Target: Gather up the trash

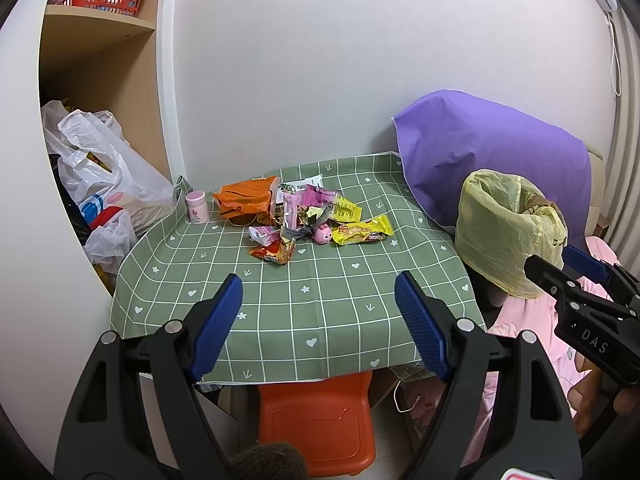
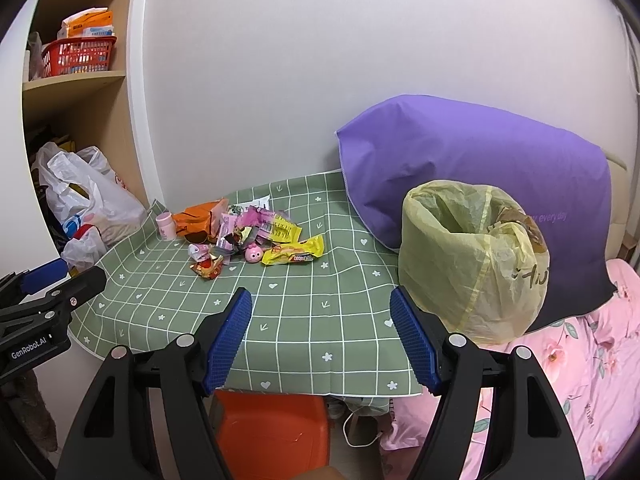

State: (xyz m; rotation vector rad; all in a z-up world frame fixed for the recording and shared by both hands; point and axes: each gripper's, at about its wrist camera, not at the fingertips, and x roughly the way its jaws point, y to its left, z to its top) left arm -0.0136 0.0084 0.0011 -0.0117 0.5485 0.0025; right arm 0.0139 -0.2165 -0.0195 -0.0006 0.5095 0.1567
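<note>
Two grippers, left gripper (image 1: pixel 319 320) and right gripper (image 2: pixel 320 336), hover wide and empty over a green checked tablecloth (image 1: pixel 288 304). Crinkled snack wrappers (image 1: pixel 304 216) are heaped at 12 o'clock, the yellow-lined trash bin (image 2: pixel 460 256) at 2 o'clock against a smooth purple pillow (image 2: pixel 472 160).

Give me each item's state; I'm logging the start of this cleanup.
left gripper: open, empty
right gripper: open, empty
yellow bin bag: mouth open, upright
wrappers: piled loose on the tablecloth
pink bottle: upright, capped
yellow packet: lying flat
</note>
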